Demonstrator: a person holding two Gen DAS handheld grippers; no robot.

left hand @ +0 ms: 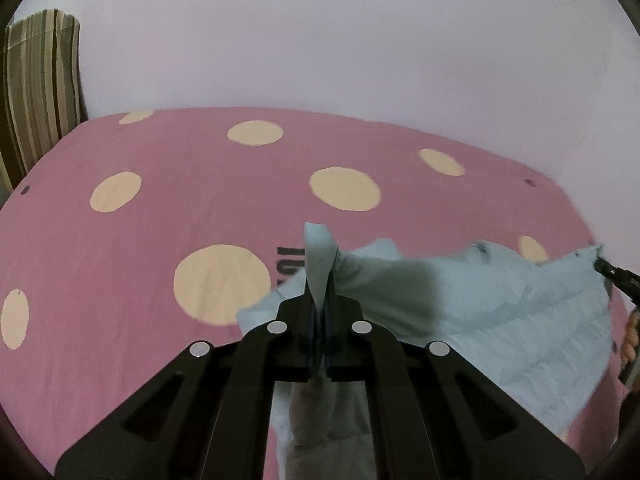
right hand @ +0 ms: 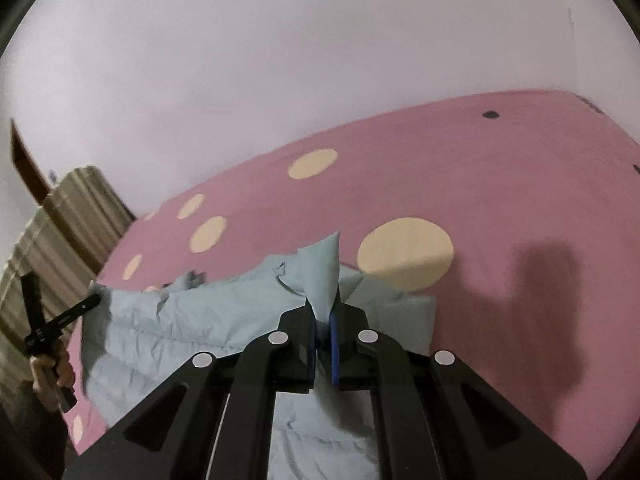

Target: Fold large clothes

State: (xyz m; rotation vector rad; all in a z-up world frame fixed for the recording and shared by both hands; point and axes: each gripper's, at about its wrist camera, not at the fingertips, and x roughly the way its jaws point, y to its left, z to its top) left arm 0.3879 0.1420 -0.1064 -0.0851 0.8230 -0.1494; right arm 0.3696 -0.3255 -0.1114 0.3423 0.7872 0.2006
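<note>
My left gripper (left hand: 320, 300) and right gripper (right hand: 323, 312) are matte black, with round silver screws and blue-edged pads; bare skin on the hand (right hand: 52, 376).

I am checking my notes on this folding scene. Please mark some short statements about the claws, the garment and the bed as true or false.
1. Both claws grip the light blue garment. True.
2. The left claw is open and holds nothing. False: it is shut on a pinch of the fabric.
3. The bed cover is pink with cream dots. True.
4. The right claw grips a striped cushion. False: it pinches the garment.
</note>
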